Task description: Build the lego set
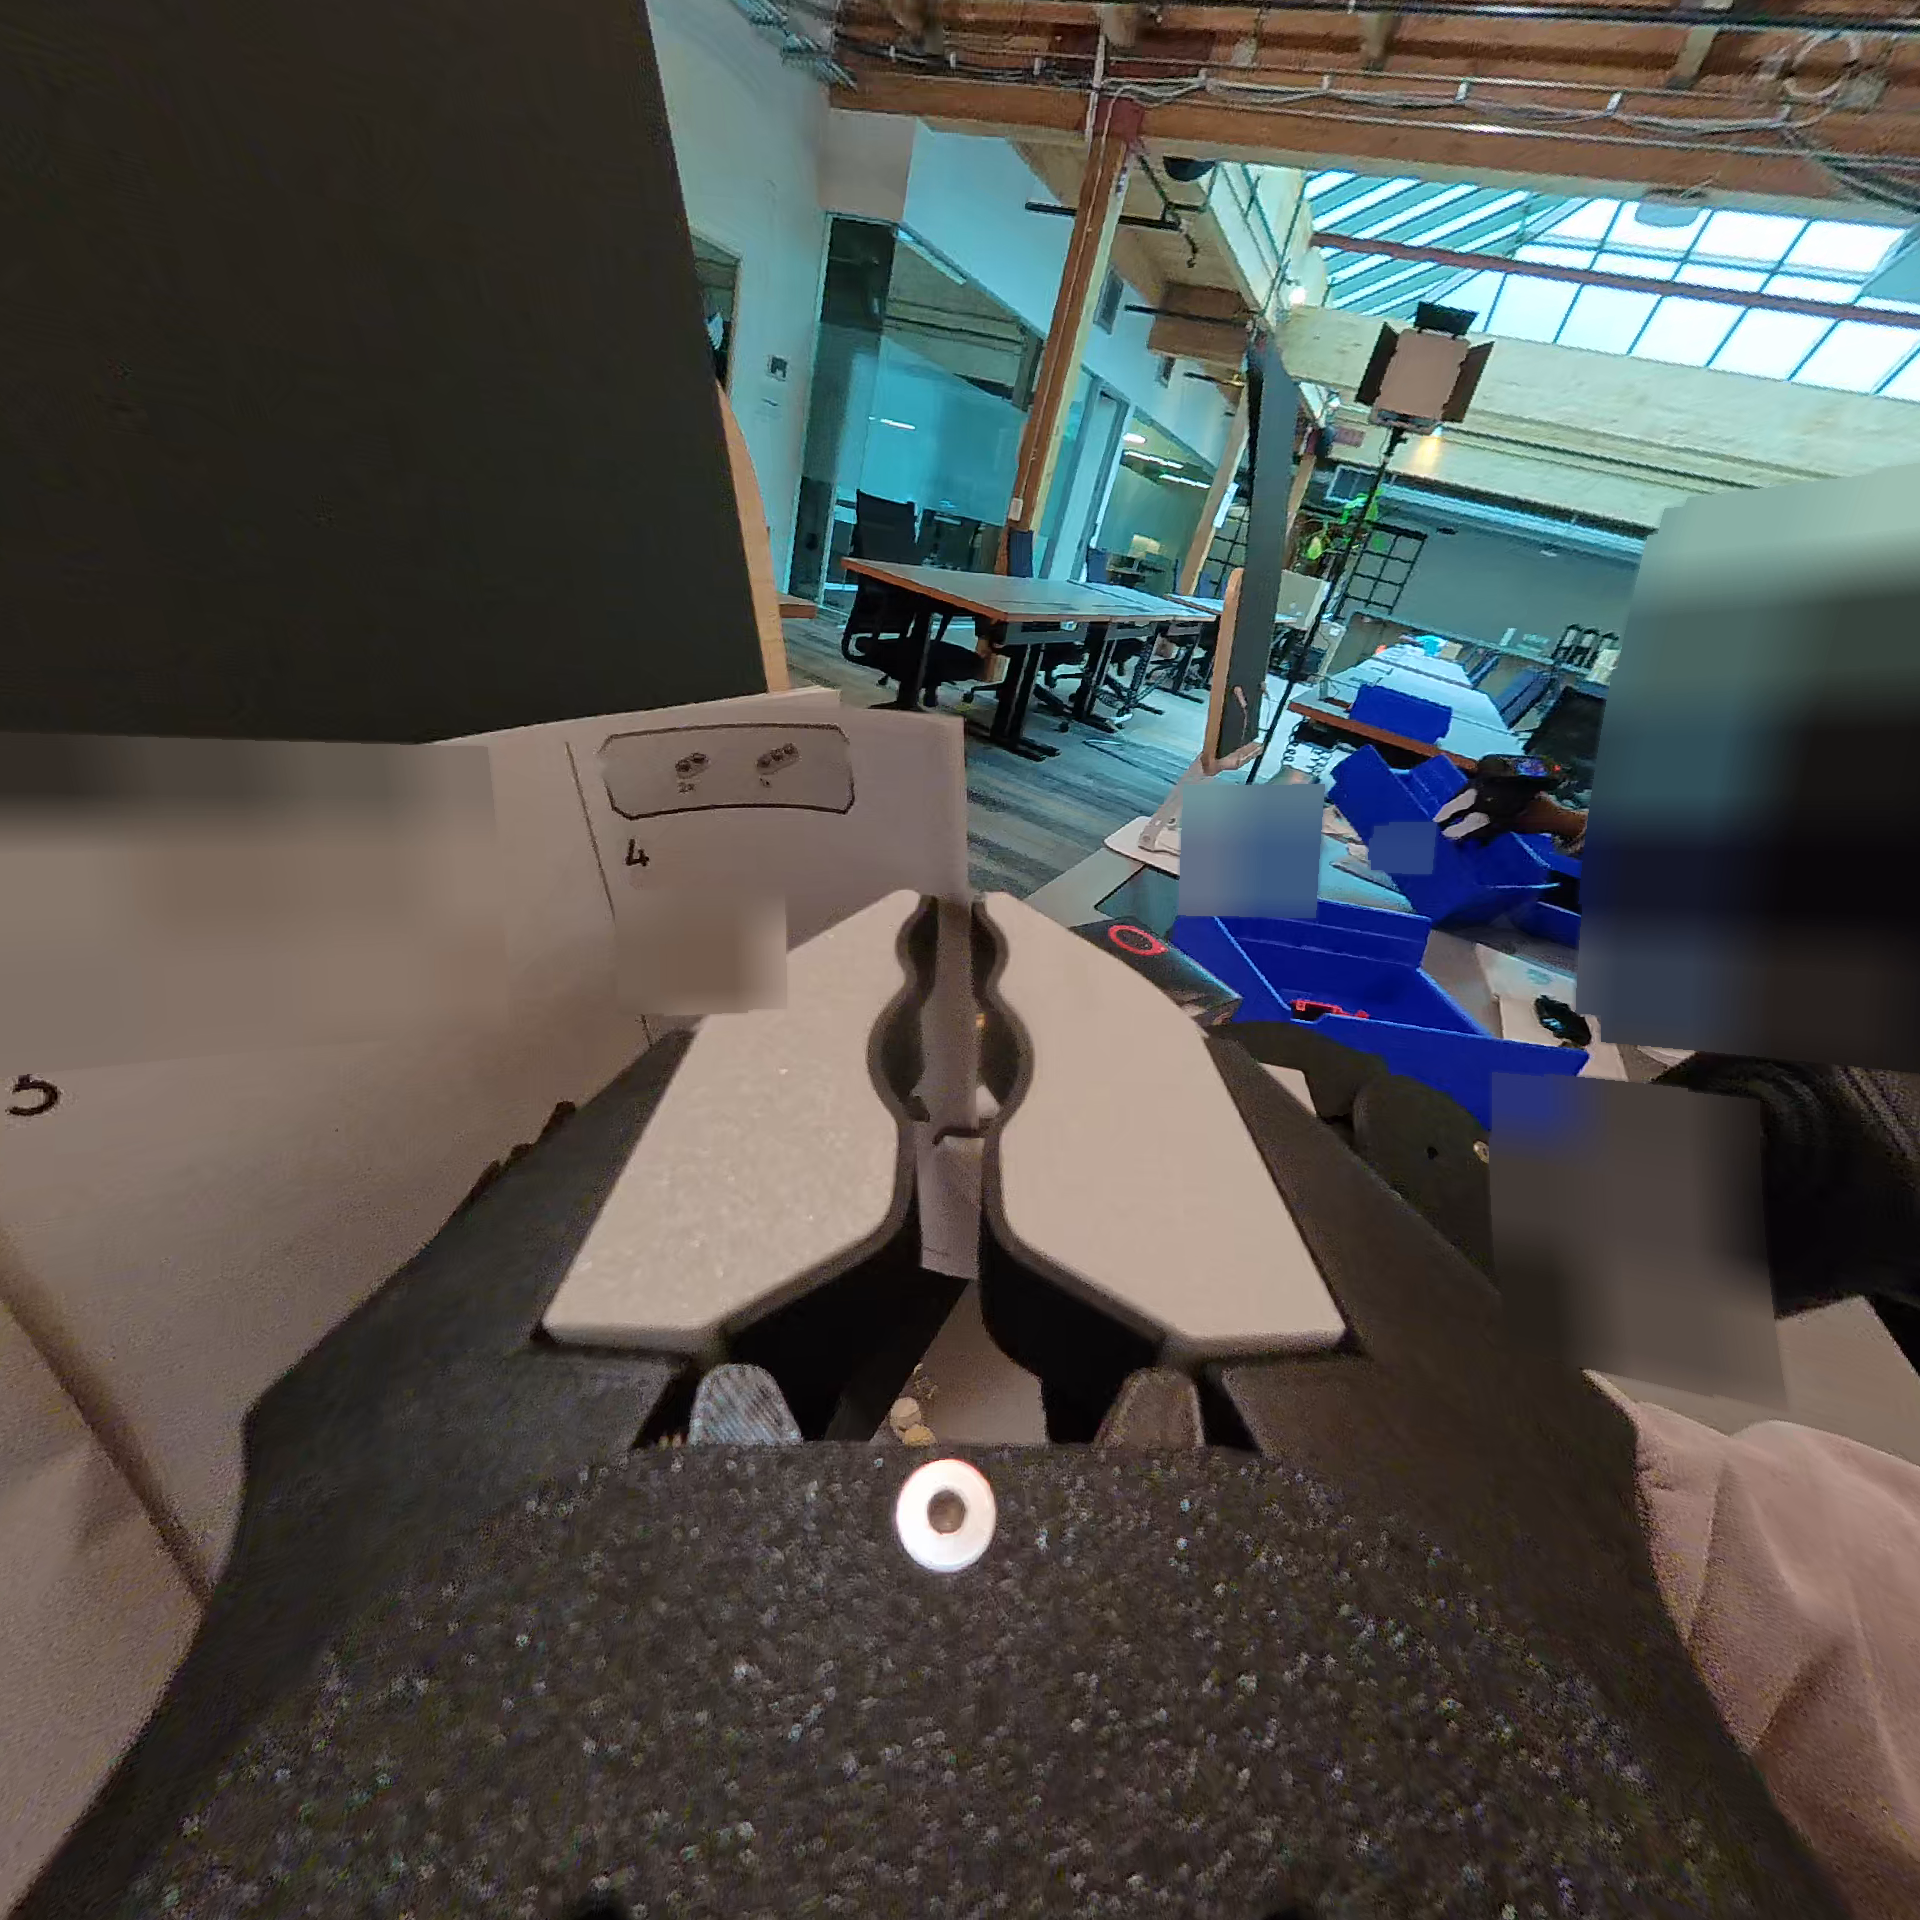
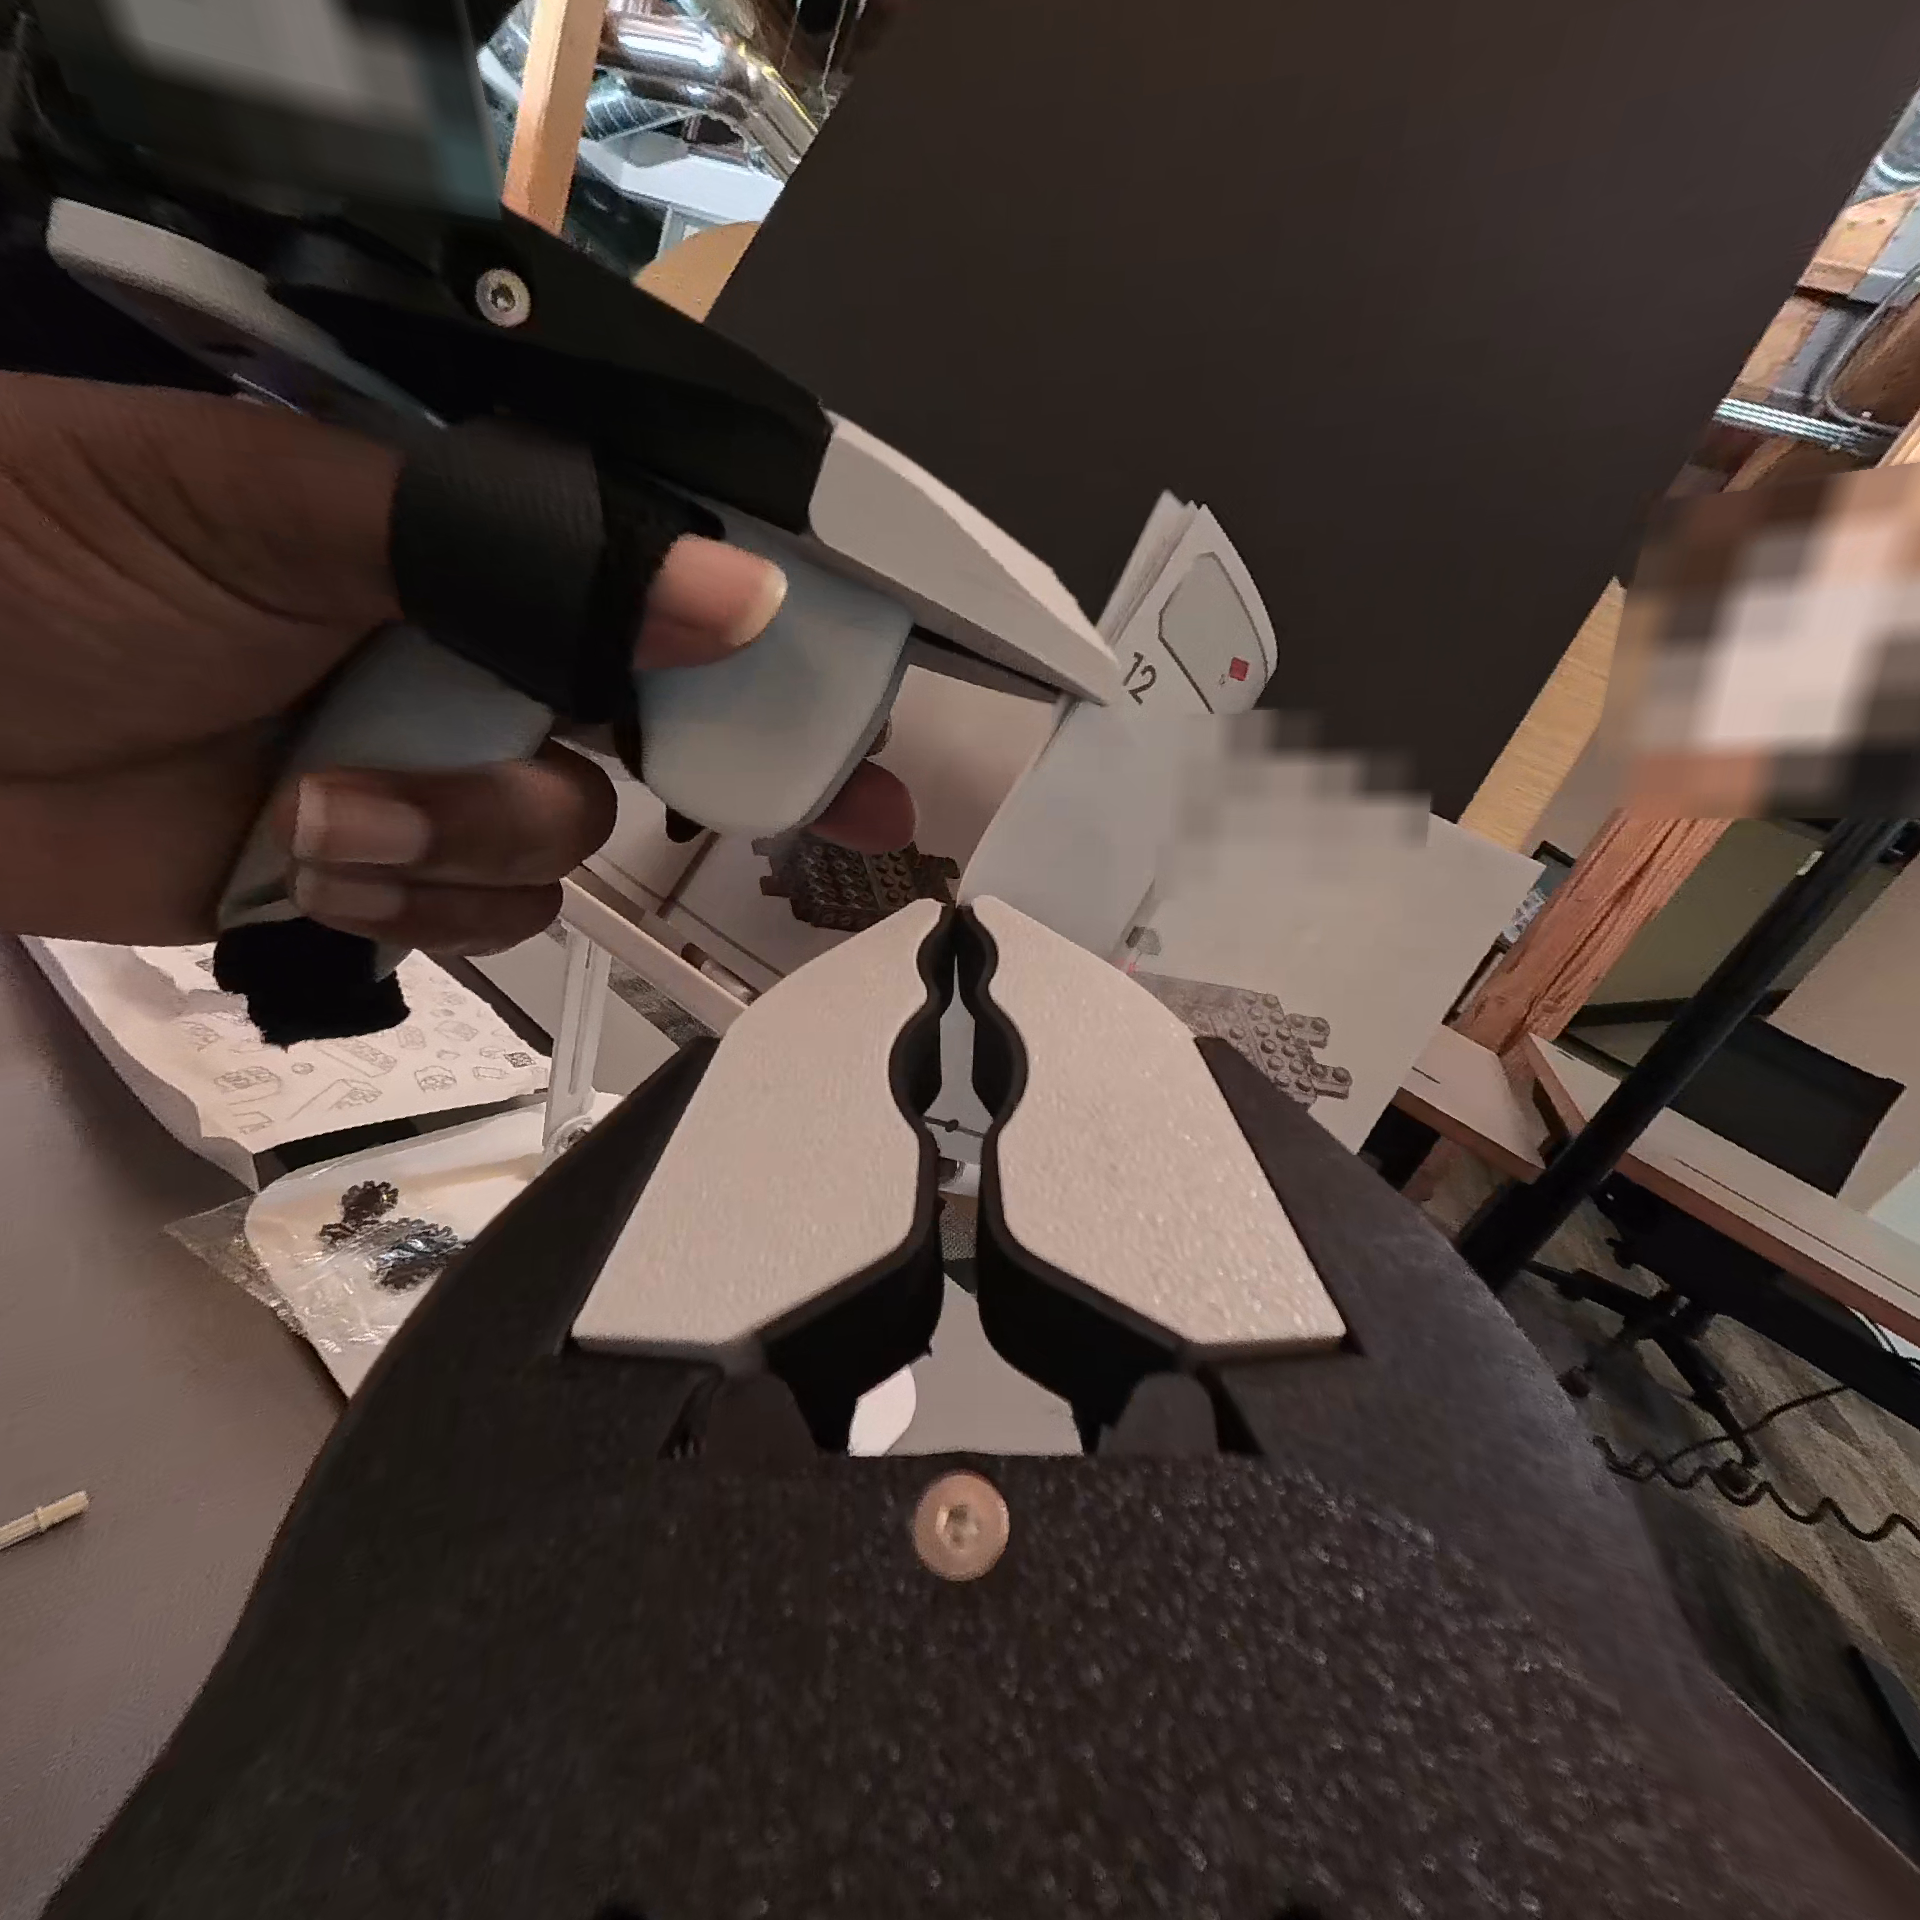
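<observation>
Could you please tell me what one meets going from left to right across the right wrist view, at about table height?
Printed parts sheet → clear bag of black pieces → right gripper, shut → open instruction booklet → black stand pole.

The left gripper [image 1: 953, 914] had pale grey, grainy fingers [image 1: 764, 1132] with wavy black inner edges, set in a speckled black plastic body with a silver screw [image 1: 945, 1514] at six o'clock. The right gripper [image 2: 957, 914] looked alike, with a brass-toned screw [image 2: 960, 1525]. A black strap [image 2: 499, 540] wrapped the hand [image 2: 208, 644] at nine o'clock.
</observation>
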The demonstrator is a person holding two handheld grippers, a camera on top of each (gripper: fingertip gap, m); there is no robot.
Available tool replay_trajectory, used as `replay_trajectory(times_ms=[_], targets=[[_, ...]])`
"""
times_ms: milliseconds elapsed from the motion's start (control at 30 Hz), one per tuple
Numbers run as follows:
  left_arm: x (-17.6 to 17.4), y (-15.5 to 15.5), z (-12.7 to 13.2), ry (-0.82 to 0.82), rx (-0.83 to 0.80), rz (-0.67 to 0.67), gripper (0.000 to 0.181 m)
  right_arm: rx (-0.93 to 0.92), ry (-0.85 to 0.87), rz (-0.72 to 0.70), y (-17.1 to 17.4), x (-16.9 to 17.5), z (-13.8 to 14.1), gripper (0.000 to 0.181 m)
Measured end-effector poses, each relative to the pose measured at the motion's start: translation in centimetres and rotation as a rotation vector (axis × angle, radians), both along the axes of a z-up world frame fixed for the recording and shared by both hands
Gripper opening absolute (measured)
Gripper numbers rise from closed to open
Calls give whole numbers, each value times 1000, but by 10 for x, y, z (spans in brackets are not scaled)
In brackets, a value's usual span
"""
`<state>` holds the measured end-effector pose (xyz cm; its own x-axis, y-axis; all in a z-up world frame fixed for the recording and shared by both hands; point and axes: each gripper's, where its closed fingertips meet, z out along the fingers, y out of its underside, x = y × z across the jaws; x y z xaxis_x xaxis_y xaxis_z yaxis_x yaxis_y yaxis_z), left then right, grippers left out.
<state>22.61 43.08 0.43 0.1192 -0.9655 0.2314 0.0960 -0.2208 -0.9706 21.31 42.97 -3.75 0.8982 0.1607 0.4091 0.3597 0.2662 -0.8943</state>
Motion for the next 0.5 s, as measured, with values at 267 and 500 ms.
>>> replay_trajectory(times_ms=[267, 500], targets=[[-3, 0, -3, -8, -24, -24, 0, -5, 26, 14, 0, 1, -2, 0], [-4, -1, -3, -39, -45, -65, 1, -14, 37, 29, 0, 0, -2, 0]])
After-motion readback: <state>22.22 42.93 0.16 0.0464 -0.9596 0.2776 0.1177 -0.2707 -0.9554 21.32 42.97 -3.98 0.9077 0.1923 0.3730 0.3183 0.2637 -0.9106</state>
